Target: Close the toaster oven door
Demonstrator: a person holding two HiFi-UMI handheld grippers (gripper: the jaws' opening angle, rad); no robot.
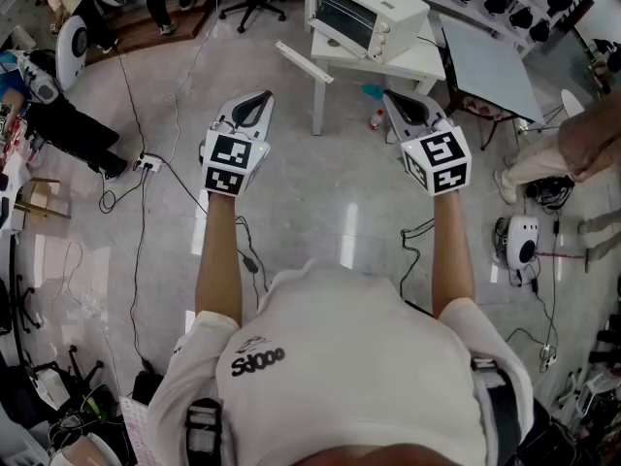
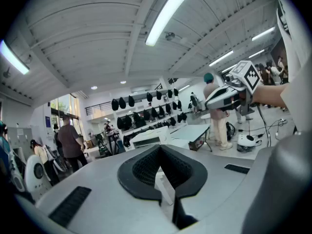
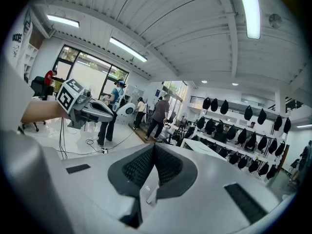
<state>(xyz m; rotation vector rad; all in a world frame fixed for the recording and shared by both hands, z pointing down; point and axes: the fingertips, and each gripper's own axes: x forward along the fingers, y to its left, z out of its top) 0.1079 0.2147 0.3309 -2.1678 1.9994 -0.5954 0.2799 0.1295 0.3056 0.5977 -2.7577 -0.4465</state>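
Floor [image 1: 320,183] open ahead; white table [image 1: 419,62] beyond.

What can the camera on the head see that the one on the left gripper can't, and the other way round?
Only the head view: the person's forearms and white shirt, and the left gripper seen from outside with its marker cube. Only the left gripper view: the ceiling with its strip lights, and a close look at that gripper's own jaws, pressed together with nothing between them. Both: the right gripper held out in the air, and the toaster oven on its white table, some way off from both grippers.
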